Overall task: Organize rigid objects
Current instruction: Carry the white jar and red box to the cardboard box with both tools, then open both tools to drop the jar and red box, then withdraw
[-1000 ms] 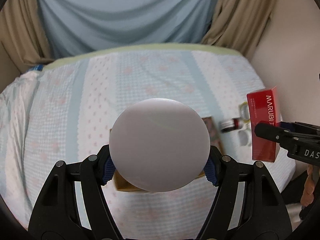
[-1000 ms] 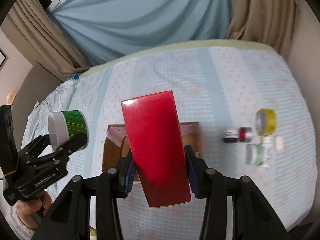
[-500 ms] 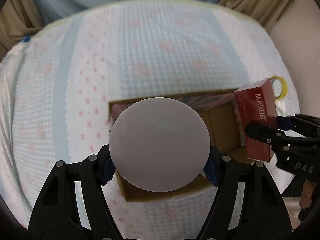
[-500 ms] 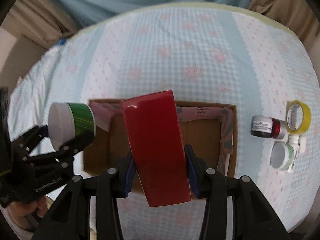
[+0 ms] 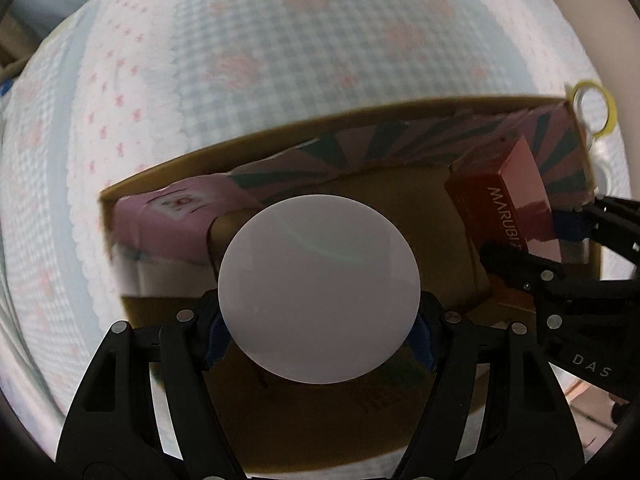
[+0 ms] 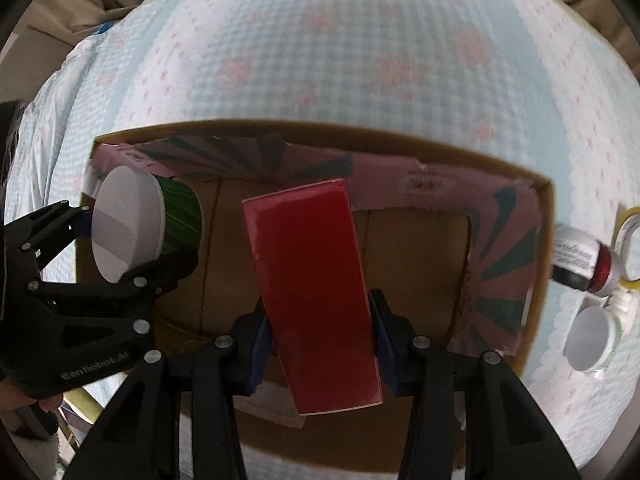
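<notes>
With both loads gripped, each hangs over the open cardboard box.

Left gripper pinches a white-lidded green jar; right gripper clamps a red carton. Neither is released; outside, a dark bottle, tape roll and white pot await.

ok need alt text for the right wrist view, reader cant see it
The right gripper clamps a red box above an open cardboard box on a checked cloth. At left, the left gripper holds a green, white-lidded jar; a tape roll and small containers lie at right.
</notes>
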